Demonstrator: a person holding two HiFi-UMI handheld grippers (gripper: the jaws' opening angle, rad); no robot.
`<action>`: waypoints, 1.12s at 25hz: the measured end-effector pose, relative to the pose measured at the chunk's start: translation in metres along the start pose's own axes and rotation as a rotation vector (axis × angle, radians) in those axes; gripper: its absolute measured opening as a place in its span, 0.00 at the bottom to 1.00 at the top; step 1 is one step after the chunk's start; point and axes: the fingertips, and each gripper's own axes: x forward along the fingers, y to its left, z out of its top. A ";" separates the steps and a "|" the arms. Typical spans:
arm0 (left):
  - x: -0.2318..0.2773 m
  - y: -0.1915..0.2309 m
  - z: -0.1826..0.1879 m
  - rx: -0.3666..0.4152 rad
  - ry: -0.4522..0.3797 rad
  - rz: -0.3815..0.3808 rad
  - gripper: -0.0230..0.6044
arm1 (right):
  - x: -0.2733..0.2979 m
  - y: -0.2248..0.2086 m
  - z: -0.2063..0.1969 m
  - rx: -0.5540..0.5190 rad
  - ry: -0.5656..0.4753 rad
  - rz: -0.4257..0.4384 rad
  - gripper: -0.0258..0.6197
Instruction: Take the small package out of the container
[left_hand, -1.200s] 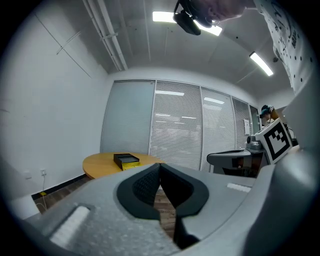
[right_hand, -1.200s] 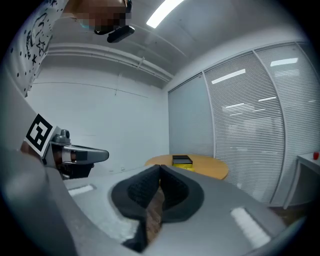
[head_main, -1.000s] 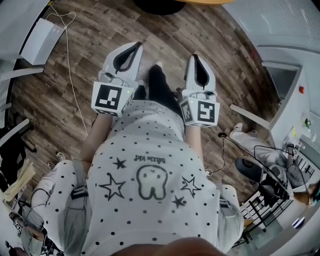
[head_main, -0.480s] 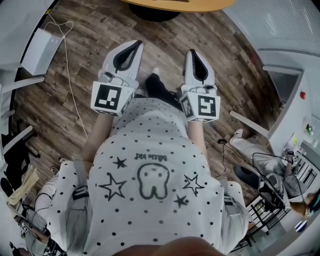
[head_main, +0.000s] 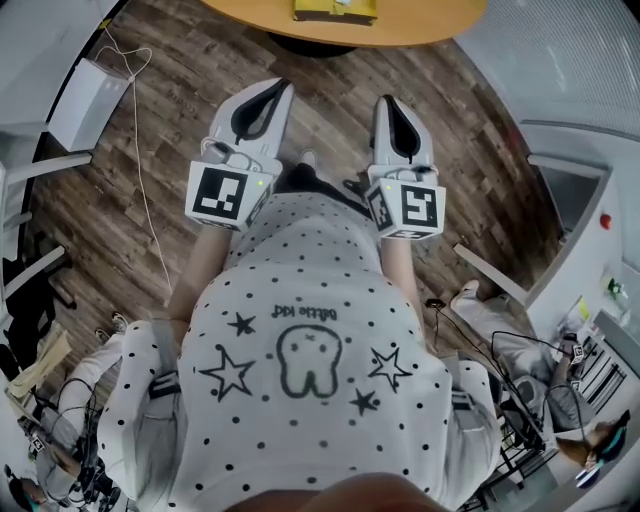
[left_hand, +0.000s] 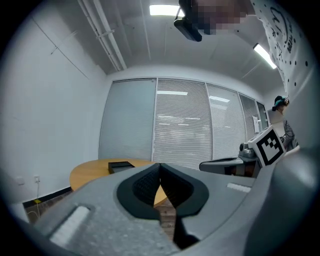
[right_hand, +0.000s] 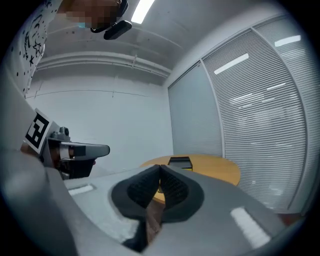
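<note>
Container sits toward the near edge of the table, well ahead and midway between left gripper and right gripper. Both claws are pressed together and empty. The small package is probably inside, unseen.

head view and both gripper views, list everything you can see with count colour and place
round wooden table: one, orange-tan, ahead of both grippers
shallow yellow-and-black container: one, on the table; contents cannot be made out
wood-plank floor: brown, below the person
flat white box: one, far left by the wall
thin white cable: one, trailing over the floor at left
slatted window blinds: grey-white, on the wall behind the table
polka-dot shirt: one, white with black stars, on the person
left gripper: one, white-grey, jaws together, empty, short of the table
right gripper: one, white-grey, jaws together, empty, beside the left
</note>
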 end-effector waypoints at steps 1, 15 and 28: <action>0.000 0.001 0.001 0.002 -0.004 0.005 0.05 | 0.001 0.001 0.000 0.000 -0.001 0.004 0.05; -0.010 0.024 0.015 0.019 -0.043 0.097 0.05 | 0.011 0.002 -0.003 0.004 0.023 0.025 0.05; -0.006 0.020 0.018 0.033 -0.034 0.061 0.05 | -0.002 -0.006 -0.008 0.025 0.042 -0.029 0.05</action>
